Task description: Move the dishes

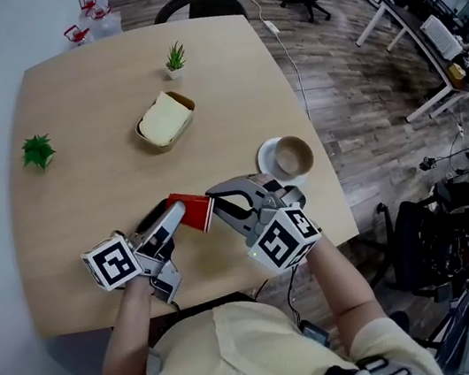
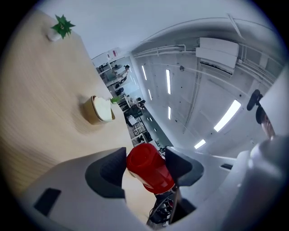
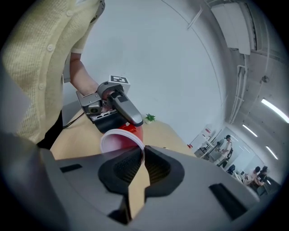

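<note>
- 1 red cup (image 1: 192, 213) is held in the air over the near edge of the worktop (image 1: 78, 165). It lies on its side between the 2 pairs of tongs, with its white mouth toward the right pair and its base toward the left pair.
- The left tongs (image 2: 146, 163) are spread wide. The base end of the red cup fills the gap, and both pads look to rest against its sides.
- The right tongs (image 3: 142, 155) are almost closed and pinch the thin rim of the red cup between their pads.
- 1 tan dish (image 1: 165, 120) with a pale yellow filling sits near the middle of the worktop, well apart from the red cup.
- 1 white cup (image 1: 292, 157) with a brown inside stands on 1 white saucer (image 1: 266, 151) at the right edge of the worktop, just beyond the right tongs.
- There are 2 small green plants. The left plant (image 1: 38, 151) is by the left side, and the far plant (image 1: 176, 58) is near the far edge, just behind the tan dish.
- 1 dark chair (image 1: 198, 4) stands at the far side of the worktop.
</note>
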`<state>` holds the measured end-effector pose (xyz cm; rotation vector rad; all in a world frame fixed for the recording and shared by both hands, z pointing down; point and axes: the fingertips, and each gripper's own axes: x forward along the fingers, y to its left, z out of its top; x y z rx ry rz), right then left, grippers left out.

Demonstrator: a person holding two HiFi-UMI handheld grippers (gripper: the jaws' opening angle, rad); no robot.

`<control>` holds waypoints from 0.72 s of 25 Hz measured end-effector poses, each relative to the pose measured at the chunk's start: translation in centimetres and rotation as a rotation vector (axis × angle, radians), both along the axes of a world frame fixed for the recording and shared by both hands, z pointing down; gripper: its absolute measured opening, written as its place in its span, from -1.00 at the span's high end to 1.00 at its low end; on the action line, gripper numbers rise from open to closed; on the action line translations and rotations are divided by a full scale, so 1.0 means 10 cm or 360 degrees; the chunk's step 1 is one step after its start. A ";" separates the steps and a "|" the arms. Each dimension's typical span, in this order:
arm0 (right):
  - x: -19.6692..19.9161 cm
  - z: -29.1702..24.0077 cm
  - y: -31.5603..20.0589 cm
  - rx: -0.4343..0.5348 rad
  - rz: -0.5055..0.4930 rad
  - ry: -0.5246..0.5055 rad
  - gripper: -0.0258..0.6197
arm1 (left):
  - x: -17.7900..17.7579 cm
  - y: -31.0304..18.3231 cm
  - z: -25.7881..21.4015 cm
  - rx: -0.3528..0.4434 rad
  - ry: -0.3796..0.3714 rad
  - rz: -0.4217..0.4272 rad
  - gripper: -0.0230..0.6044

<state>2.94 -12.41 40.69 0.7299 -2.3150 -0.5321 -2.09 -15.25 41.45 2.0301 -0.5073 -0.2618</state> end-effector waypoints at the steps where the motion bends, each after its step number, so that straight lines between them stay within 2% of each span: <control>1: -0.04 0.00 0.00 -0.0017 -0.0022 0.0034 0.81 | -0.04 0.00 -0.01 0.0042 -0.0012 -0.0014 0.11; 6: -0.26 0.08 -0.03 -0.0094 -0.0122 0.0215 0.81 | -0.27 0.02 0.05 0.0269 -0.0265 -0.0086 0.11; 13: -0.56 0.16 -0.13 -0.0173 -0.0248 0.0416 0.81 | -0.69 0.02 0.14 0.0425 -0.0538 -0.0238 0.06; 18: -0.71 0.23 -0.27 -0.0233 -0.0313 0.0578 0.81 | -0.83 0.14 0.27 0.0590 -0.0828 -0.0222 0.06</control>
